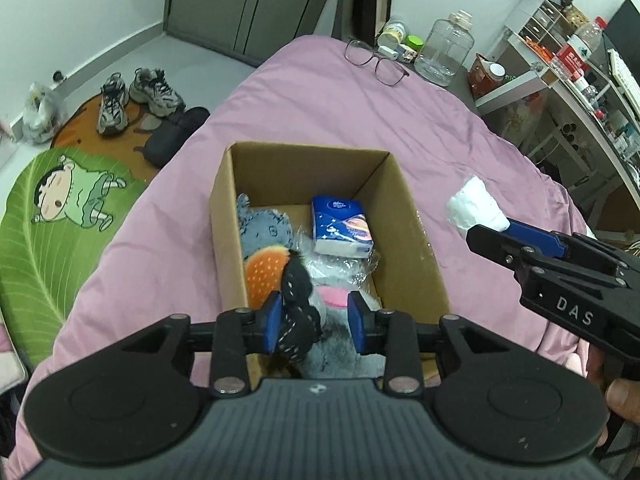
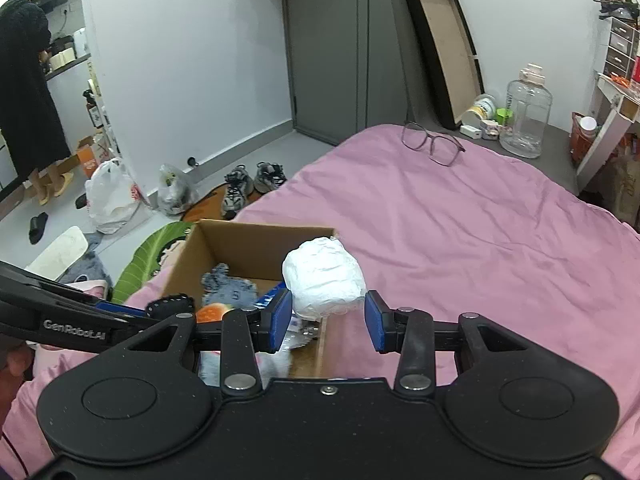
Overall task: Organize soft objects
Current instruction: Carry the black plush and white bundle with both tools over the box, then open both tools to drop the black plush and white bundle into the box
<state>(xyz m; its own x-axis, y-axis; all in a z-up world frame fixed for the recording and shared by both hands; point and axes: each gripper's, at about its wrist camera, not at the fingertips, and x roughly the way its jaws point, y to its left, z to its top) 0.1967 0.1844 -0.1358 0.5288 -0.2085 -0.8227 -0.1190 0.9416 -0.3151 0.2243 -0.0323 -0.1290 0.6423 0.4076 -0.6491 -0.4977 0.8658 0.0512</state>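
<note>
Cardboard box (image 1: 316, 184), open-topped with smooth brown walls, sits mid-frame on a wrinkled pink bed cover (image 1: 320, 92). Inside lie a fuzzy grey plush (image 1: 260, 228), an orange cushion-like piece with pale dots (image 1: 266, 268), a glossy blue tissue pack (image 1: 340, 224) on crinkled clear plastic, and a pink patch on grey fur.

Left tongs (image 1: 316, 316), lower centre of the left view, stand spread over the box's near end; a black knitted sock (image 1: 296, 304) with white flecks hangs against the left blue pad, its long axis running roughly top to bottom of the frame. Whether the pads grip it cannot be told.

Right tongs (image 2: 326, 320) sit lower centre of the right view, blue pads apart, with a crumpled white bundle (image 2: 324, 280) between and ahead of them, over the box's right wall. The left view shows what this one does not: at right of frame the bundle (image 1: 476, 208) is pinched at the tips of the right tongs (image 1: 490, 230), its long axis slanting toward upper left, above the bed beside the box.

Rounded wire-frame glasses (image 2: 434, 142) rest at the bed's far edge.
</note>
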